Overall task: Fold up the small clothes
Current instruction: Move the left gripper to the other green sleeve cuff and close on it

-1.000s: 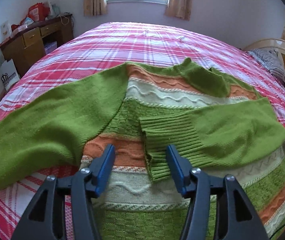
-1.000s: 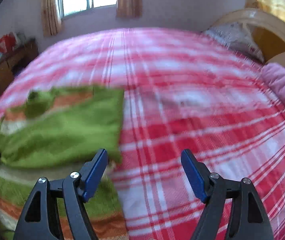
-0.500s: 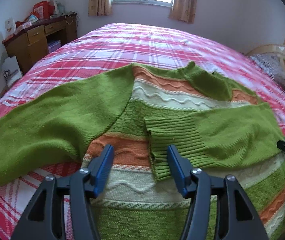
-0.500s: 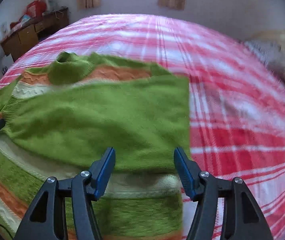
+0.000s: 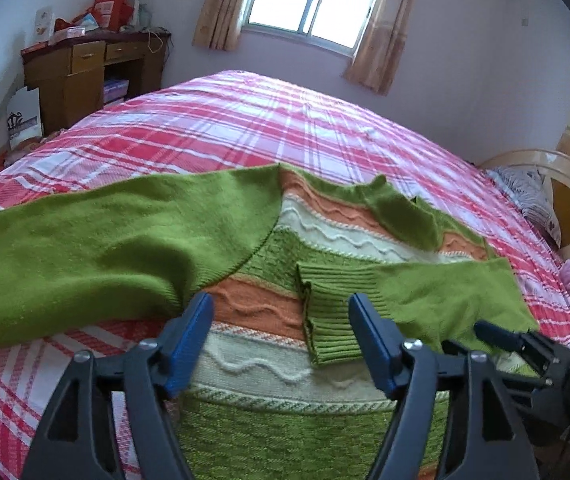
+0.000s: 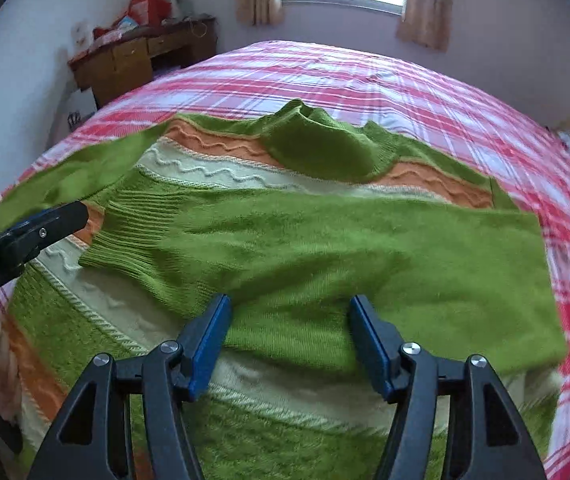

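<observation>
Bed (image 5: 325, 128) with red plaid cover fills room; window (image 5: 317, 0) behind, wooden desk (image 5: 85, 72) far-left corner. Green striped sweater (image 5: 269, 312) flat on bed, one sleeve folded across. Left gripper (image 5: 281, 320) and right gripper (image 6: 289, 320) both released, over sweater.

Bedroom interior. Walls (image 5: 445, 60) are plain, pale lilac-white. A window (image 5: 313, 0) is set in the far wall, daylight strong through it, with tan curtains (image 5: 221, 8) drawn to either side. A bed with red, pink and white plaid cover (image 5: 245, 120) fills most of the room. A pale curved headboard (image 5: 545, 160) stands at the right, a patterned pillow (image 5: 525, 192) beside it. A dark wooden desk (image 5: 85, 72) with drawers occupies the left corner, its top cluttered with red packages (image 5: 109, 4). A white paper bag (image 5: 25, 116) leans beside it.
</observation>
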Demonstrator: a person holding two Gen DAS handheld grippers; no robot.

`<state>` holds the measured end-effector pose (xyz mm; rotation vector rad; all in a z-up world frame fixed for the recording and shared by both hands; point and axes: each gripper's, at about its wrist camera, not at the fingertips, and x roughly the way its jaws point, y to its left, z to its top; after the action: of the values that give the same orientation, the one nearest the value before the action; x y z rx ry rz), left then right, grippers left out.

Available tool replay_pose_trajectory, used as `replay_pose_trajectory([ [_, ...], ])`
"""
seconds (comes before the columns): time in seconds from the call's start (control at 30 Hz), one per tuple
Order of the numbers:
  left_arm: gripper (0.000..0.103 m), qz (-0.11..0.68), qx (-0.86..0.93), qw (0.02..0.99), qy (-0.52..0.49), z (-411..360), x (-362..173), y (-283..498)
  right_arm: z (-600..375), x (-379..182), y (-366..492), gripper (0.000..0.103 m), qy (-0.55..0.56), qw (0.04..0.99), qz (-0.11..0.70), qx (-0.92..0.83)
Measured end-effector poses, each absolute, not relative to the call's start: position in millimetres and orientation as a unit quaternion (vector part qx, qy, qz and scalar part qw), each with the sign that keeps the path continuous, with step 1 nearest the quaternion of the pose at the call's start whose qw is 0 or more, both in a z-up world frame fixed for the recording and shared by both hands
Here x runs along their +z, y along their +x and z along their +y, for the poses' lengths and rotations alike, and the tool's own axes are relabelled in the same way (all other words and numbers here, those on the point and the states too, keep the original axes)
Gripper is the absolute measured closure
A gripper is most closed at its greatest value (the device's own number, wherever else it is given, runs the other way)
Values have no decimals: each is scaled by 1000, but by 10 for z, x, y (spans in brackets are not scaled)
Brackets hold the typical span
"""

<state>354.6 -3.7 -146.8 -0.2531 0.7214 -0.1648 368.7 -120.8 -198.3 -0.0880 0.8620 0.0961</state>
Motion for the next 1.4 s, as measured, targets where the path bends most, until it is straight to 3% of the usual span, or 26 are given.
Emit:
replay_pose_trajectory([
  [0.13,26,355,-66,925,-114,7,-1420,3466,-1197,-1998,3615,40,-53,910,408,45],
  [0.23,15,346,-30,932,-102,139,-1372,3292,-1097,-1993,3609,40,-74,911,403,39],
  [0.53,15,365,67,924,-96,876,-1426,2897,-1164,-1990,3660,38,-50,912,404,46],
  [0.63,22,376,86,913,-132,1180,-1471,2803,-1171,-1991,3653,38,-46,912,404,47],
  [0.73,48,391,105,894,-193,1597,-1505,2700,-1174,-1990,3651,37,-44,913,403,47],
  [0.77,52,394,110,886,-218,1737,-1511,2660,-1174,-1990,3651,37,-45,913,403,47],
  [1.13,51,355,160,825,-410,2843,-1472,2466,-1152,-1986,3647,35,-51,913,402,41],
  [1.4,45,364,185,803,-435,3024,-1676,2654,-1153,-1982,3645,34,-50,914,401,40],
])
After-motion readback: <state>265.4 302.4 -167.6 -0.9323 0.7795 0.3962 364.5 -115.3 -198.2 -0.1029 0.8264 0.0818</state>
